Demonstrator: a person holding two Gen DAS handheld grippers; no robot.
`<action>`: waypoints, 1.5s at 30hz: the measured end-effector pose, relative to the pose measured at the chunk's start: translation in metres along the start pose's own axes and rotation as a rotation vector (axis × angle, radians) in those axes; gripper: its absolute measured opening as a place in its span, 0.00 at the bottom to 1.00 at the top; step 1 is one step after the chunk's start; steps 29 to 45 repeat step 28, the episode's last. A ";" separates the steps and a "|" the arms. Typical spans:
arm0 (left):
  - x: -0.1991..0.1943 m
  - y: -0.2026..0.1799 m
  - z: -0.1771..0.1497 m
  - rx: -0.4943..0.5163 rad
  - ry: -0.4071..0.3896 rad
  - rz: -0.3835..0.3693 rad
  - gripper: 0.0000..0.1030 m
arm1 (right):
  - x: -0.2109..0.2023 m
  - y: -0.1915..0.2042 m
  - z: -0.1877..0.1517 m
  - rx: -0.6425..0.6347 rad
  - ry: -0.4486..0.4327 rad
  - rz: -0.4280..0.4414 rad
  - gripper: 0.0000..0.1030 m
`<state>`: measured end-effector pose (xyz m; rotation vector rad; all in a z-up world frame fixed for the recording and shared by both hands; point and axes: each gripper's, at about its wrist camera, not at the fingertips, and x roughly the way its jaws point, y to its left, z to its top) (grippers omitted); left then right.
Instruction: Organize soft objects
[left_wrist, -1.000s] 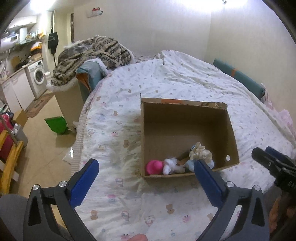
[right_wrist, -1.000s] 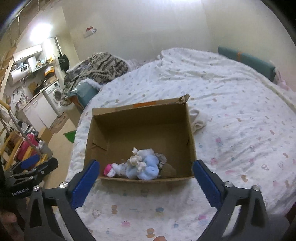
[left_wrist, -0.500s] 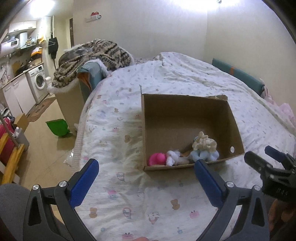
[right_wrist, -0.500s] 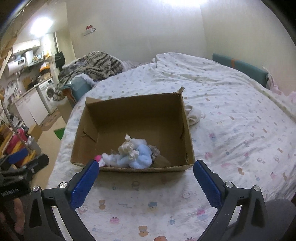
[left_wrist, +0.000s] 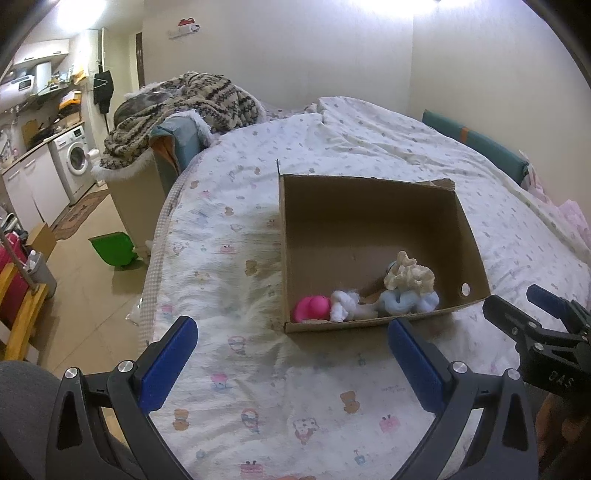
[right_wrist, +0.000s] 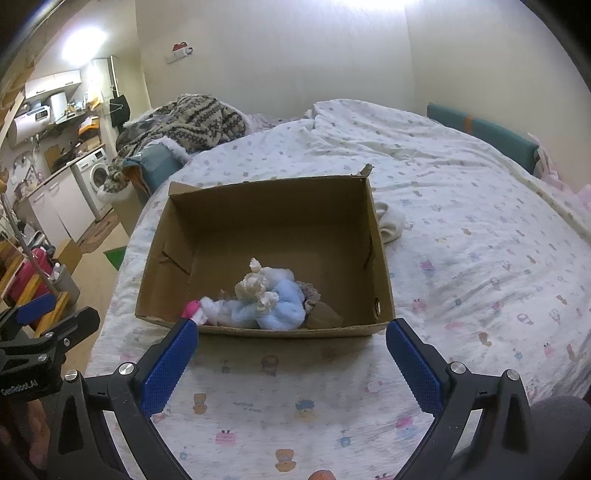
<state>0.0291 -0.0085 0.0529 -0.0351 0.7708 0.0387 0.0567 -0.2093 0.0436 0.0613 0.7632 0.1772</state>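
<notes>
An open cardboard box (left_wrist: 369, 206) (right_wrist: 266, 206) sits on the bed. Inside, along its near wall, lie a pink soft item (left_wrist: 312, 307) (right_wrist: 192, 308), a white one (left_wrist: 343, 304), a light blue fluffy one (left_wrist: 410, 299) (right_wrist: 284, 302) and a cream one (left_wrist: 408, 275) (right_wrist: 253, 286). My left gripper (left_wrist: 291, 354) is open and empty, held in front of the box's near left corner. My right gripper (right_wrist: 291, 354) is open and empty, centred before the box's near wall. A white cloth (right_wrist: 389, 223) lies on the bed just right of the box.
The patterned bedsheet (left_wrist: 258, 387) (right_wrist: 480, 258) spreads all around. A knitted blanket (left_wrist: 192, 99) is piled at the bed's far left corner. A green bin (left_wrist: 112, 247) and a washing machine (left_wrist: 75, 162) stand on the floor to the left. A teal bolster (right_wrist: 484, 134) lies by the right wall.
Both grippers have pulled back and tilted a little, so the box sits slightly higher and farther in each view. Both stay open and empty. The items in the box have not moved.
</notes>
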 end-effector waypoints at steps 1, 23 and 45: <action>0.000 0.000 0.000 0.000 0.000 0.000 1.00 | 0.000 0.000 0.000 0.001 0.001 0.000 1.00; 0.001 0.000 0.001 -0.018 0.009 -0.001 1.00 | 0.001 -0.002 0.000 0.003 0.001 0.000 1.00; 0.001 -0.001 0.001 -0.023 0.007 -0.003 1.00 | 0.001 -0.002 0.000 0.001 0.000 -0.001 1.00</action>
